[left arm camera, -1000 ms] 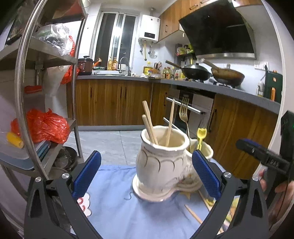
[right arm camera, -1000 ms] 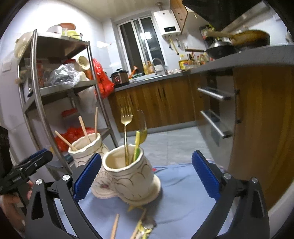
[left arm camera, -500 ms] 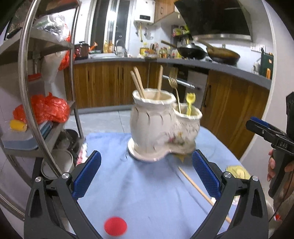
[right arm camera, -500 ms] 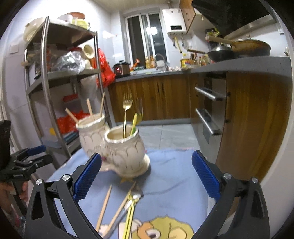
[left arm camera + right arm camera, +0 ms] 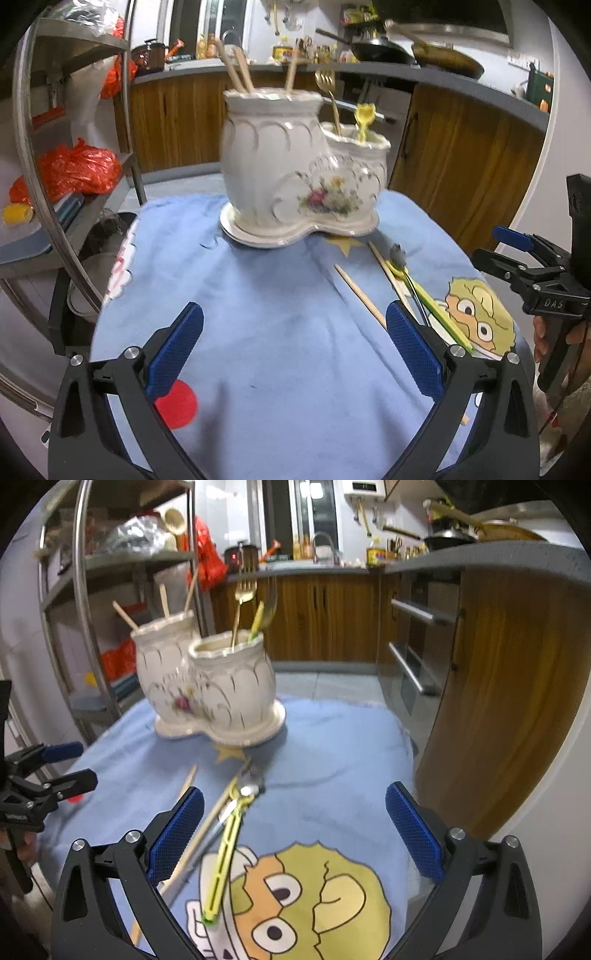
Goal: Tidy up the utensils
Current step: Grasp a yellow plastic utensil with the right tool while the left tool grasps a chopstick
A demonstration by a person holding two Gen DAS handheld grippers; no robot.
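The loose utensils (image 5: pixel 225 834) lie flat on the blue cloth (image 5: pixel 332 760) of the bench, just ahead of the right hand-held gripper (image 5: pixel 294 834) and toward its left finger — a yellow-green handled piece, a metal one beside it and a wooden chopstick (image 5: pixel 188 775) a little further left. Their long axes run roughly away from this gripper, toward the double ceramic holder (image 5: pixel 218 686), leaning slightly right at the far end. The near ends pass just beside and under the left pad, so the bundle sits off-centre in the gap, not between the fingertips.

From the left hand-held gripper (image 5: pixel 293 350) the same utensils lie ahead and to its right, running diagonally past its right finger; one chopstick (image 5: pixel 360 293) lies apart from the rest. The right one looks nearer and better lined up, so I judge the pick falls to it, after a small shift leftward.

Both hand-held grippers are released — blue pads spread wide, holding and touching nothing. The holder stands upright further ahead, chopsticks in the taller pot, forks in the lower.
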